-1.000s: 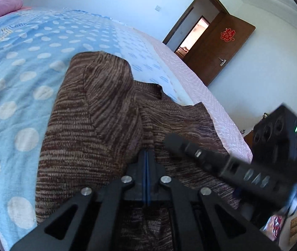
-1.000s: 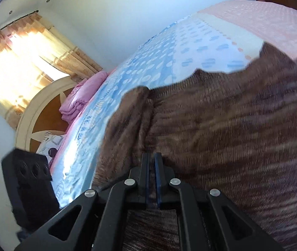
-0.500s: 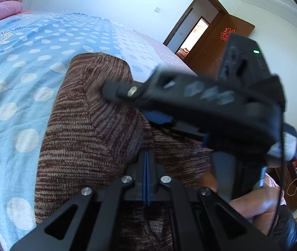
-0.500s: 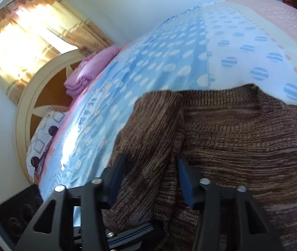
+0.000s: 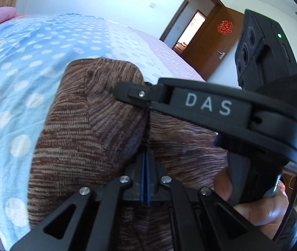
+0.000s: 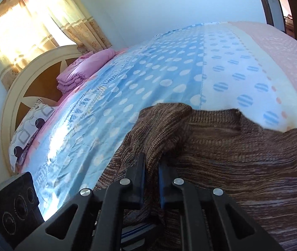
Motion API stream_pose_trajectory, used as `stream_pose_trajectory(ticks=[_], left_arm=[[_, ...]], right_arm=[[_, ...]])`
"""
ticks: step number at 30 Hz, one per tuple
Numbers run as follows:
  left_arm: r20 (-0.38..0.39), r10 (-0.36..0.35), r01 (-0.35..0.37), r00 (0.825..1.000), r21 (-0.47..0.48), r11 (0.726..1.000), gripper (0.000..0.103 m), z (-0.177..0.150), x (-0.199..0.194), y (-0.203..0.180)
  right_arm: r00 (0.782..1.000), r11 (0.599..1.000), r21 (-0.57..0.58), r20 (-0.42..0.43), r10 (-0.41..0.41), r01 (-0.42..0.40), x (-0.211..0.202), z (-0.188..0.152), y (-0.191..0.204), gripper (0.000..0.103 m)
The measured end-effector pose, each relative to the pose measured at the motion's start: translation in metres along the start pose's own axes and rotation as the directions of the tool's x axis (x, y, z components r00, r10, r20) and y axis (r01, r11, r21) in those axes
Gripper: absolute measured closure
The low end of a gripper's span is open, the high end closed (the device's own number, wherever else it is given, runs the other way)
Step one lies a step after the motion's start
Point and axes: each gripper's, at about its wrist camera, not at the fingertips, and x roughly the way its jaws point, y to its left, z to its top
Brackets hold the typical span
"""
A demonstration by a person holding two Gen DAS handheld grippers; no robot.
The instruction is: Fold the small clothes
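A brown striped knit sweater [image 5: 89, 125] lies on the blue polka-dot bed sheet [image 5: 22, 48], one side folded over into a raised ridge. My left gripper [image 5: 145, 163] is shut on the sweater's near edge. My right gripper [image 5: 123, 93] crosses the left wrist view from the right, above the sweater. In the right wrist view my right gripper [image 6: 151, 167] has its fingers closed on the folded ridge of the sweater [image 6: 242, 156], with a narrow gap filled by cloth.
A folded pink quilt [image 6: 83, 71] and a patterned pillow [image 6: 29, 123] lie by the round headboard [image 6: 14, 96]. A brown door [image 5: 211, 41] stands open at the far right. The sheet stretches beyond the sweater.
My right gripper opened, moved left over the sweater and has closed on the folded ridge. My left gripper stays shut on the sweater.
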Motion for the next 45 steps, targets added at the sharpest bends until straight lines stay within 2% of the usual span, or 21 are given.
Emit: stream_pose_trajectory(ticks=[11,19,25,30,31,32,33,35,37,41,42,45], left_arm=[[-0.035,-0.084,0.086,0.996,0.066,0.994,0.1,0.015,0.023,-0.05],[-0.087,-0.126,0.136,0.988,0.115,0.984,0.103,0.014,0.054,-0.097],[-0.131,-0.099,0.117,0.986,0.133,0.984,0.103,0.007,0.068,-0.099],[-0.186,-0.077,0.106,0.979,0.15,0.983,0.103,-0.001,0.069,-0.096],[-0.191,-0.081,0.112,0.978,0.155,0.982,0.103,-0.002,0.064,-0.095],[-0.194,-0.088,0.121,0.977,0.167,0.978,0.103,-0.003,0.057,-0.094],[-0.193,-0.091,0.127,0.977,0.182,0.975,0.101,-0.005,0.049,-0.093],[-0.187,-0.099,0.139,0.977,0.214,0.967,0.096,-0.009,0.025,-0.087],[-0.153,-0.101,0.134,0.983,0.225,0.965,0.091,-0.012,-0.002,-0.077],[-0.054,-0.173,0.18,0.984,0.182,0.967,0.066,-0.008,-0.054,-0.048],[-0.015,-0.17,0.17,0.985,0.176,0.969,0.059,-0.003,-0.065,-0.038],[0.087,-0.1,0.087,0.991,0.144,0.986,0.051,0.016,-0.077,-0.016]], right_arm=[[0.996,0.994,-0.06,0.005,-0.092,0.092,-0.04,0.015,-0.033,0.093],[0.987,0.985,-0.07,-0.024,-0.157,0.155,-0.063,0.009,-0.072,0.093],[0.986,0.988,-0.009,-0.068,-0.153,0.153,-0.061,-0.01,-0.108,0.093],[0.985,0.988,0.035,-0.088,-0.146,0.15,-0.054,-0.028,-0.117,0.093],[0.986,0.987,0.054,-0.078,-0.146,0.15,-0.057,-0.03,-0.118,0.091],[0.988,0.987,0.074,-0.072,-0.139,0.144,-0.061,-0.029,-0.119,0.084],[0.989,0.984,0.109,-0.065,-0.132,0.138,-0.068,-0.03,-0.122,0.08],[0.995,0.977,0.188,-0.02,-0.096,0.098,-0.09,-0.035,-0.128,0.06],[0.998,0.97,0.24,0.045,-0.05,0.038,-0.112,-0.043,-0.129,0.05],[0.995,0.948,0.314,0.095,0.029,-0.058,-0.131,-0.063,-0.127,0.048],[0.995,0.944,0.323,0.093,0.044,-0.072,-0.129,-0.067,-0.125,0.048],[0.995,0.938,0.337,0.075,0.058,-0.08,-0.113,-0.072,-0.12,0.048]])
